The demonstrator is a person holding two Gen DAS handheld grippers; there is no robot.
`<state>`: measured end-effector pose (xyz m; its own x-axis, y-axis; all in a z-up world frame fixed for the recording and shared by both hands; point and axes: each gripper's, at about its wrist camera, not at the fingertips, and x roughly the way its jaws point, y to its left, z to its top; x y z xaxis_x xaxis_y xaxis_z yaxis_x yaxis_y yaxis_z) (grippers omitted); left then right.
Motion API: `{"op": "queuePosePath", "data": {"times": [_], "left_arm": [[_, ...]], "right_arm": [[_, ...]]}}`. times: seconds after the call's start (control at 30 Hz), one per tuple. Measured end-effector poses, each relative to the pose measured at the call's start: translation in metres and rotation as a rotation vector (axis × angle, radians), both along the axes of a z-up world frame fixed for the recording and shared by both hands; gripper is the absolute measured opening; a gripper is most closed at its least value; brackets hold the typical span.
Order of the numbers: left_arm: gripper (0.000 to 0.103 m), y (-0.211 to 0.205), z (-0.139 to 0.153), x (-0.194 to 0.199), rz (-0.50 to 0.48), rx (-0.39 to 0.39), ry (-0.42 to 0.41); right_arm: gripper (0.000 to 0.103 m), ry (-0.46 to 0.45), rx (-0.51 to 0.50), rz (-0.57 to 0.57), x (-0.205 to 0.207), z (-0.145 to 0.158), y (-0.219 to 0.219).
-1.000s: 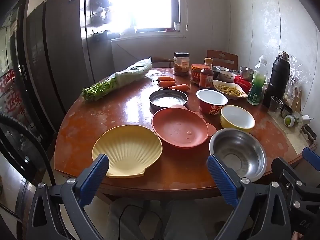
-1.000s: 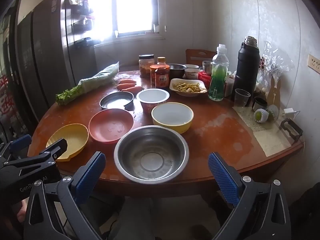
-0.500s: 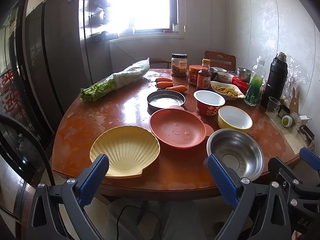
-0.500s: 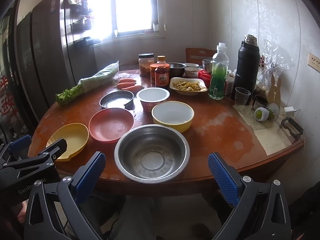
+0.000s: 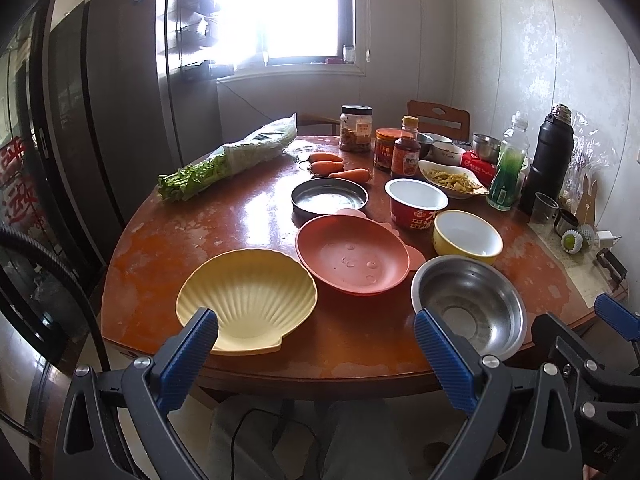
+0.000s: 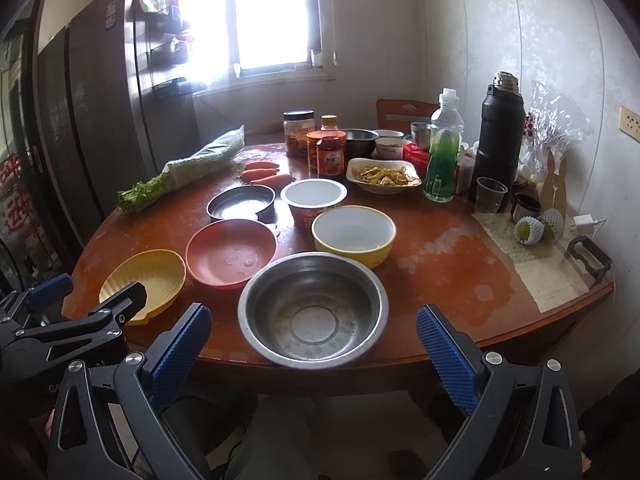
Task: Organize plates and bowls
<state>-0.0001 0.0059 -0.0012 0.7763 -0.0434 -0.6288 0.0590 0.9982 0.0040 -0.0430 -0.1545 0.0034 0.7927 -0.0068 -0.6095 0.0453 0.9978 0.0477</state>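
Note:
On the round wooden table (image 5: 248,224) a yellow shell-shaped plate (image 5: 246,300) lies nearest my left gripper (image 5: 316,344), which hangs open just off the front edge. Beside the plate are a terracotta plate (image 5: 352,258), a small steel dish (image 5: 329,199), a red paper bowl (image 5: 416,202), a yellow bowl (image 5: 467,237) and a big steel bowl (image 5: 468,306). My right gripper (image 6: 314,334) stands open in front of the steel bowl (image 6: 313,310), holding nothing. The yellow bowl (image 6: 354,234) and terracotta plate (image 6: 231,251) lie behind it.
At the back stand jars (image 6: 331,152), a dish of food (image 6: 382,176), a green bottle (image 6: 443,160), a black flask (image 6: 500,136), a plastic cup (image 6: 490,194), carrots (image 5: 328,166) and bagged greens (image 5: 228,158). A dark cabinet (image 5: 100,120) is on the left.
Both grippers have drifted slightly back and up from the table; the dishes have not moved and both grippers stay open.

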Motion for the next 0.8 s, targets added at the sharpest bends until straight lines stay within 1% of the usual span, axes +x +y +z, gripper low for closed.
{"op": "queuePosePath", "data": {"times": [0.8], "left_arm": [[0.1, -0.0007, -0.0001, 0.0029, 0.006, 0.004, -0.001]], "right_arm": [[0.103, 0.013, 0.002, -0.027, 0.0041, -0.0032, -0.005]]}}
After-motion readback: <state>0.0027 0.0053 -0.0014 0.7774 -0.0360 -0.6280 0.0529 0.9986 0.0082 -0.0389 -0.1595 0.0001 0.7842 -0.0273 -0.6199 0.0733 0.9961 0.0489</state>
